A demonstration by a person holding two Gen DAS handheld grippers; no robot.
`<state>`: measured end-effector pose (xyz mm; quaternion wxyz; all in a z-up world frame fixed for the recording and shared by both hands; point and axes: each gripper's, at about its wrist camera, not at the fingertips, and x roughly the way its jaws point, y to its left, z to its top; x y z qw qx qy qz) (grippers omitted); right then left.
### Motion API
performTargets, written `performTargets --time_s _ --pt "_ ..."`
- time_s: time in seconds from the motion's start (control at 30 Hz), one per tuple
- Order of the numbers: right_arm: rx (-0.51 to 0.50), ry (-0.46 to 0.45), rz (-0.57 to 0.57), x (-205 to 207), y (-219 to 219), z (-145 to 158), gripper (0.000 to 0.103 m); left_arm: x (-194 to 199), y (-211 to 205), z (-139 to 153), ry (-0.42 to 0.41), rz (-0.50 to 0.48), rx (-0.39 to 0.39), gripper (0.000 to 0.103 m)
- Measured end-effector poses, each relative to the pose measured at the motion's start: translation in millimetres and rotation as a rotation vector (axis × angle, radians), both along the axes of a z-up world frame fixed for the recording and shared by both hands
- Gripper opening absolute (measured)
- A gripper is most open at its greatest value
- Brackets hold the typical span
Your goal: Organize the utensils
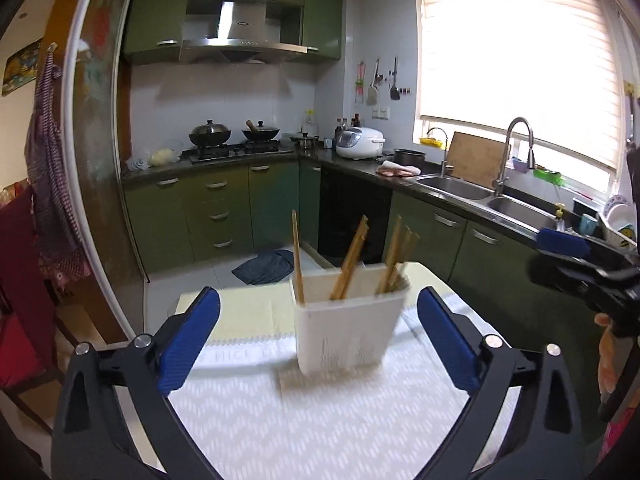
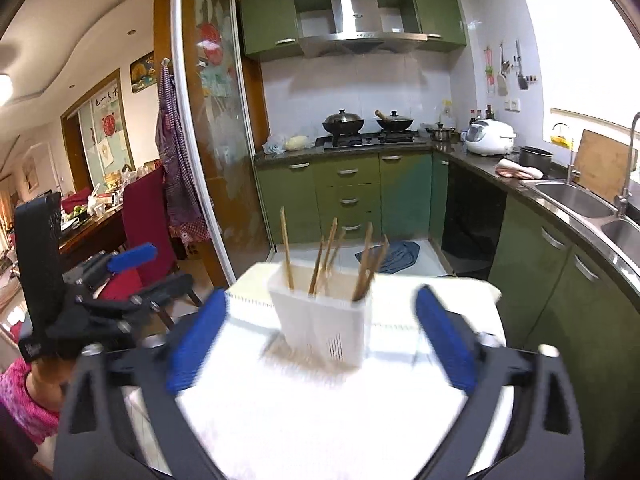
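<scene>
Holder: one white plastic caddy, rectangular, slotted vents low on its front; it stands upright on the bench, between the blue pads of both pairs of tongs but touching neither.
Chopsticks: roughly six or seven wooden sticks, thin and straight, leaning in three loose clusters inside the holder; blur prevents an exact count.
Bench: one small table under a white cloth with a woven zigzag texture, a pale yellow band at its far edge.
Left tongs: spread wide apart, holding nothing; black frame, ribbed blue pads.
Right tongs: spread wide apart, holding nothing; same build, blurred.
Floor: one dark blue rag, crumpled.
</scene>
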<state>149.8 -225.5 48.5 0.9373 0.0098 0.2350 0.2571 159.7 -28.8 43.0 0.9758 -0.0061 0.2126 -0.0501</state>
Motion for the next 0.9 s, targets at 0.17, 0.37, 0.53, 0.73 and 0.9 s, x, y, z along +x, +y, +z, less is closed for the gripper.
performTargets --time_s 0.17,0.37,0.53,0.73,0.9 --pt "-0.059 -0.063 -0.055 -83 -20 -27 0.099 -68 -4 -12 -0.026 0.043 0.037 0.096" --pt "-0.047 -0.118 -0.115 -160 -37 -44 0.099 -134 -11 -10 -0.053 0.09 0.06 0.096" --pt "-0.057 -0.094 -0.125 -199 -38 -59 0.099 -171 -1 -9 -0.063 0.118 -0.034 0.096" --pt "-0.073 -0.105 -0.129 -213 -35 -60 0.099 -185 9 -20 -0.022 0.143 -0.063 0.096" --pt "-0.088 -0.11 -0.14 -207 -29 -53 0.099 -175 11 -30 0.025 0.143 -0.039 0.096"
